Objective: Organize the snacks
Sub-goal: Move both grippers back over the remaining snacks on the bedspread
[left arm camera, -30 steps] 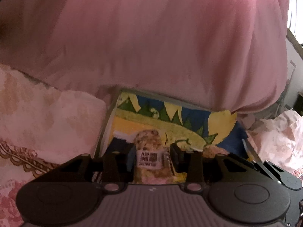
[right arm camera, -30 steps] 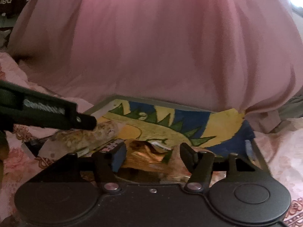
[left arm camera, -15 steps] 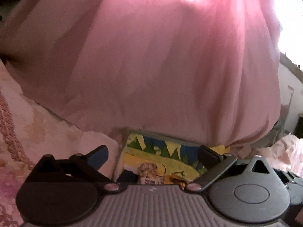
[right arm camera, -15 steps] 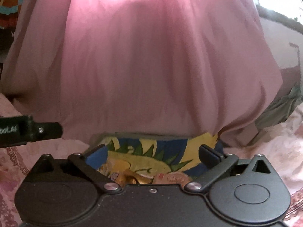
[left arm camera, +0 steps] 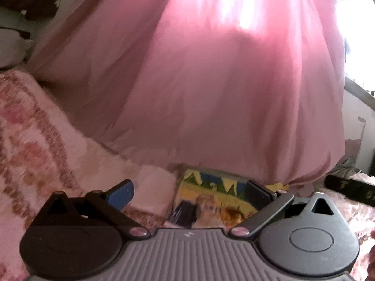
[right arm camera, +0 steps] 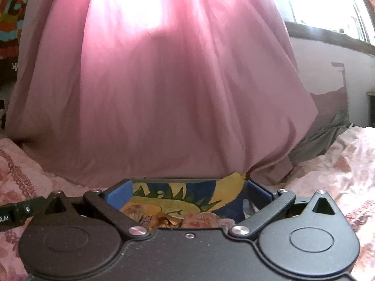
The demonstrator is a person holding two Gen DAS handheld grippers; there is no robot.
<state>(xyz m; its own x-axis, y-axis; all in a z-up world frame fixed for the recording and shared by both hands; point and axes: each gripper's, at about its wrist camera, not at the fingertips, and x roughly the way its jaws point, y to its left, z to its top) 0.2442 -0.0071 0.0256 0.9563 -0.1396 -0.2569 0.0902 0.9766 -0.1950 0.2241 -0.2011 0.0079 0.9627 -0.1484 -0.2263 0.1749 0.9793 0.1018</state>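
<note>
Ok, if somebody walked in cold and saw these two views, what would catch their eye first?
Probably the big pink curtain, glowing with backlight and filling the upper part of both views. Next, the brightly painted tray at its foot, blue, yellow and green, with snack packets lying in it, seen between the wide-open right claw. The left claw is open too, empty, over the pink floral bedding.

Pink curtain (right arm camera: 164, 93): thin matt cloth, translucent where backlit, soft folds. Below its hem, tray (right arm camera: 234, 187) has a smooth painted surface holding glossy crinkled foil snack wrappers (right arm camera: 168, 221); floral bedspread (left arm camera: 35, 140) beside the tray is fuzzy matt fabric. Right gripper (right arm camera: 187, 190): matt black plastic, shiny metal pivots, blue pads.
</note>
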